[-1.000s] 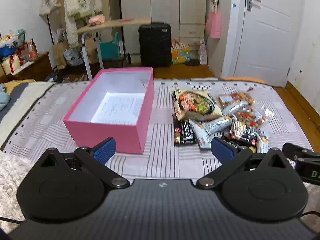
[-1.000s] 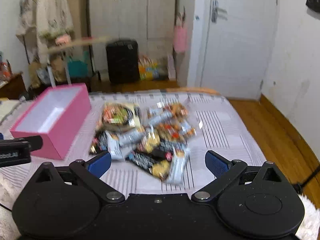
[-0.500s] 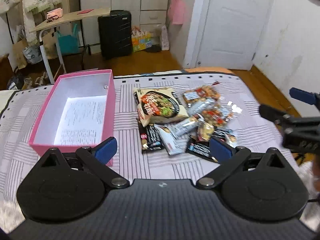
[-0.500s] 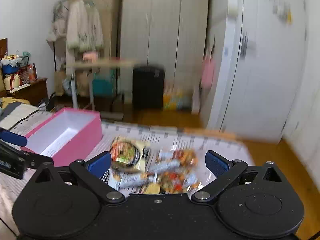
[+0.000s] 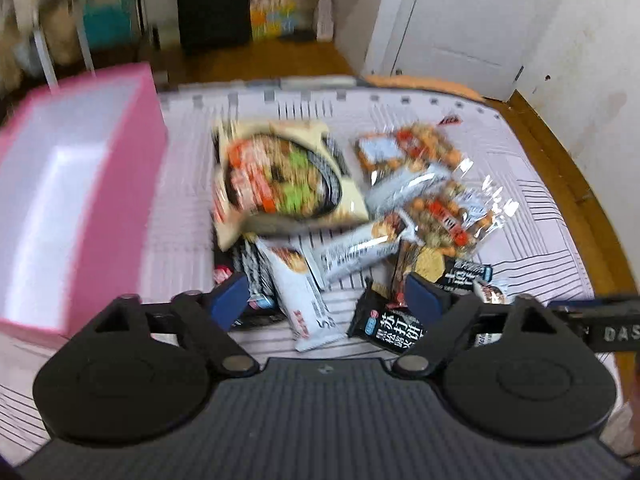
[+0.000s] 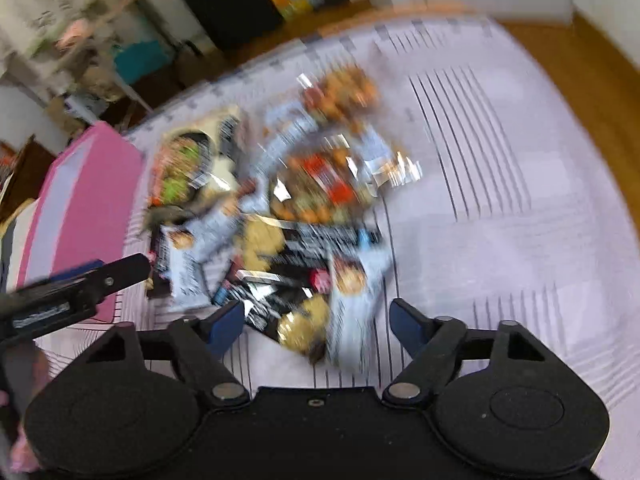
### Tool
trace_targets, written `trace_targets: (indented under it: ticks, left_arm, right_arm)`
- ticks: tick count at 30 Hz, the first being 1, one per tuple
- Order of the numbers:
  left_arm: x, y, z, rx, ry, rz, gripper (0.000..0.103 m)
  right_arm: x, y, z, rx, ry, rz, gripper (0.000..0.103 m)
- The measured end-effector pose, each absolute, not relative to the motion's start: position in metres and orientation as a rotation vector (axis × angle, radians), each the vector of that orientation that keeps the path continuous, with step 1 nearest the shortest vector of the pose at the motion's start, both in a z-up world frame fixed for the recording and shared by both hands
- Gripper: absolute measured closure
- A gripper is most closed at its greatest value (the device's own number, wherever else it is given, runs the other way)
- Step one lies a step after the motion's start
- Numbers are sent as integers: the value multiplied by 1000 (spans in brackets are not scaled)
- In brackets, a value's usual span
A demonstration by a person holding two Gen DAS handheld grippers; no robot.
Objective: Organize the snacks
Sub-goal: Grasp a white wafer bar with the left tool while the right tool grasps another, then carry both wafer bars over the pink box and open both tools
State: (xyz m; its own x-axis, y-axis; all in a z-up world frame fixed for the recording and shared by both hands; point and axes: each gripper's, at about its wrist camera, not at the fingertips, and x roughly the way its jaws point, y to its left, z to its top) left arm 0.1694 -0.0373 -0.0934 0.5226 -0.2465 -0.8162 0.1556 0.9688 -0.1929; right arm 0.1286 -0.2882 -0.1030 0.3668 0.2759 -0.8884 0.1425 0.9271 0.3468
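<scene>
Both grippers, left gripper and right gripper, are closing partway, holding nothing, above the snack pile on the bed.

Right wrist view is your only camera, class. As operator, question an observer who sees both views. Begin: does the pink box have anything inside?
Observer: From the left wrist, the pink box shows a white inside, with no snacks in the part visible.
Operator: What lies under the left tool?
Observer: A white packet lies below the left tool. Its jaws have just been closing but stand apart, pressing nothing.
Operator: Any readable packaging?
Observer: A black packet beside it carries large white characters.
</scene>
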Motion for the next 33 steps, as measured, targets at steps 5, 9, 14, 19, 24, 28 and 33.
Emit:
trace_targets:
  ticks: [5,9,14,19,24,28,33]
  left_arm:
    - [181,-30,-139,-131,1049,-200,33]
    - [179,-37,-151,-99,1004,-231,33]
    - [183,-48,-169,-81,1033,-182,40]
    - [178,-52,-171,-68,978,-161,52]
    - [176,-53,-169,24,970,-151,76]
    - [168,-49,-160,-5,990,-185,76]
    - [152,-45,-147,24,1028,-170,77]
  right_arm:
    - [144,-292,-137,478,1304,39,38]
    - [151,-280,-151,417,1333,9,58]
    - [153,-273,-146,334,1286,-28,68]
    - [155,-266,-144,296,1279,-32,68]
    - [142,-248,-132,203,1219,-35,75]
    - [124,-243,-112,216,1174,14,75]
    - [105,-250,-81,304,1124,168,75]
